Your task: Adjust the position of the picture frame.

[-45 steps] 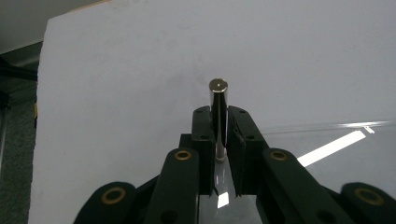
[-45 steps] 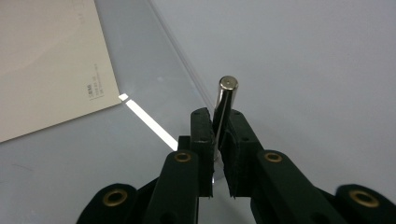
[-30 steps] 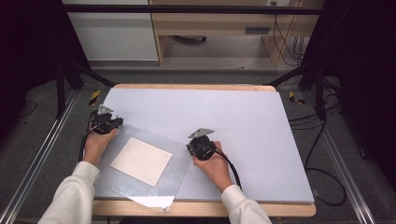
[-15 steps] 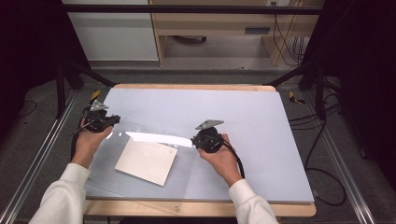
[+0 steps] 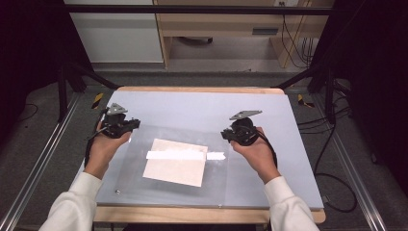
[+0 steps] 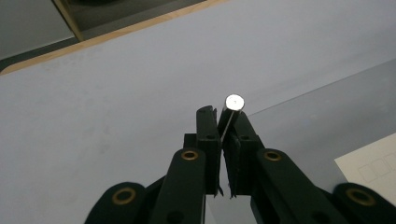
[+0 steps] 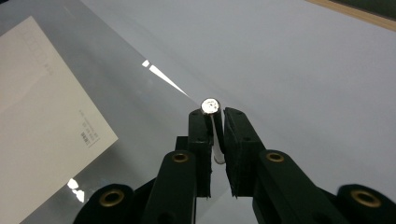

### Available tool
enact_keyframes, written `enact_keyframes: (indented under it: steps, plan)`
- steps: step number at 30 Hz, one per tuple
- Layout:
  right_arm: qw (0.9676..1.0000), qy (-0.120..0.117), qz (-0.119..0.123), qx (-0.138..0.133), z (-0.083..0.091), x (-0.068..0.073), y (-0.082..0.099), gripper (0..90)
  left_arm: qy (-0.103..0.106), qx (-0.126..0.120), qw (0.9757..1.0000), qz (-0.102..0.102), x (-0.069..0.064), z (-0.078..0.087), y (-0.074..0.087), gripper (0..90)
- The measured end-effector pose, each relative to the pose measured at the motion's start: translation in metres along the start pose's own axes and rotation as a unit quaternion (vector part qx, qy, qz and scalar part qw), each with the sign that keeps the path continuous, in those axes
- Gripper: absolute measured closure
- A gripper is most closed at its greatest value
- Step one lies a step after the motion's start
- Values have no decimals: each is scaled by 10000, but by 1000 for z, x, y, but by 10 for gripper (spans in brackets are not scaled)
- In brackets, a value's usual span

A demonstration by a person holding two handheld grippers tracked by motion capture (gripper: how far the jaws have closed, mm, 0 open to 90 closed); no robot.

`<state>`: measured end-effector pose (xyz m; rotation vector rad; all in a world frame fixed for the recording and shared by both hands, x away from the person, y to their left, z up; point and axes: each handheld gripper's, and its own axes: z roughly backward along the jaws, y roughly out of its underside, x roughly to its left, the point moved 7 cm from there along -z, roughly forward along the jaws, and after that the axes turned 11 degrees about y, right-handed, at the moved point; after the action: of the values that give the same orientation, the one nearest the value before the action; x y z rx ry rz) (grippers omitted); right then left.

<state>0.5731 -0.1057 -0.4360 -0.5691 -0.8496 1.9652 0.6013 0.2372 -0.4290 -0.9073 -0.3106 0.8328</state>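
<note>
A clear plastic sheet with small metal studs at its corners lies over the grey table top. A cream printed card sits within its outline, seemingly under it. My left gripper is shut on the sheet's far left corner. In the left gripper view the jaws pinch the thin edge just below a round stud. My right gripper is shut on the far right corner, beside its stud. The card shows to the left in the right gripper view.
The table has a wooden rim at its far edge. Metal rails run along both sides, and cables lie on the floor at the right. A bright glare strip crosses the sheet.
The sheet has turned from a diagonal lie to square with the table. Both hands moved away from the person and apart with its corners, the right one rightward. The glare shifted onto the card.
</note>
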Motion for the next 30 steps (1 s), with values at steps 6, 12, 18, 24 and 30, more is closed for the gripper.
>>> enact_keyframes:
  steps: [6,12,18,24,30]
  plan:
    - [9998,171,-95,52,5,-26,7,820,98,96,9999,-51,-18,-17,-3,844]
    - [9994,248,-183,142,2,-43,16,820,204,209,9996,-70,-32,-29,3,844]
    - [9991,292,-157,282,-6,-49,20,824,234,265,9994,-22,-35,-33,10,844]
    - [9987,335,-148,360,-14,-49,20,824,221,344,9992,-47,-33,-38,13,844]
    - [9979,379,-185,500,-22,-52,23,824,253,404,9989,20,-26,-50,15,843]
